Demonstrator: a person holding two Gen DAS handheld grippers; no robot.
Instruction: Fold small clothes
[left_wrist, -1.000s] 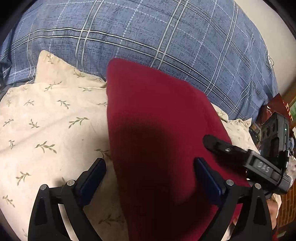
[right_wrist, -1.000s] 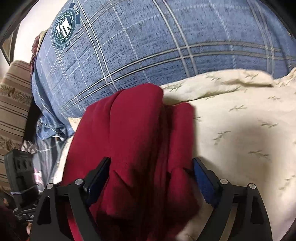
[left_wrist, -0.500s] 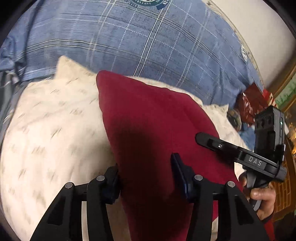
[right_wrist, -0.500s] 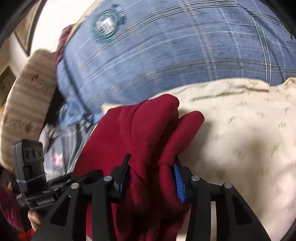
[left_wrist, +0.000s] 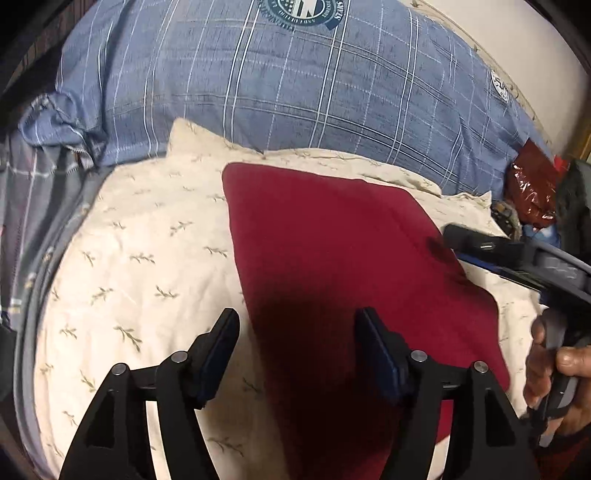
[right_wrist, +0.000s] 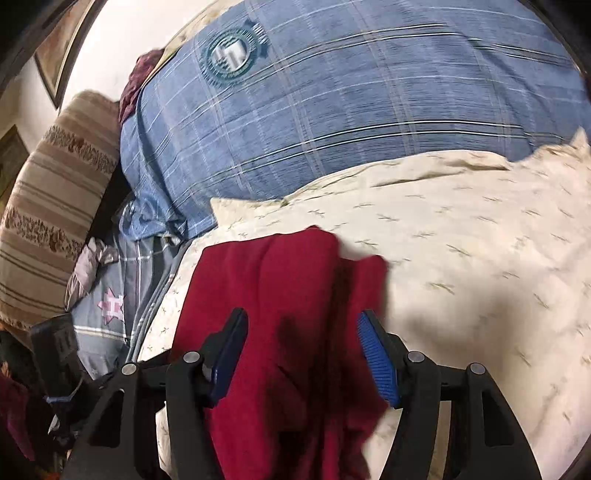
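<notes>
Lying on a cream pillow with a leaf print (left_wrist: 140, 266), the red cloth (left_wrist: 332, 258) spreads flat and reaches toward the blue checked bedding (left_wrist: 295, 92) behind it. The left gripper (left_wrist: 297, 343) stands wide open above the near part of the cloth, its left finger over the pillow and its right finger over the red fabric, holding nothing. The right gripper (right_wrist: 303, 343) is also spread wide, with bunched folds of the same cloth between its blue pads (right_wrist: 376, 358) but not squeezed by them.
</notes>
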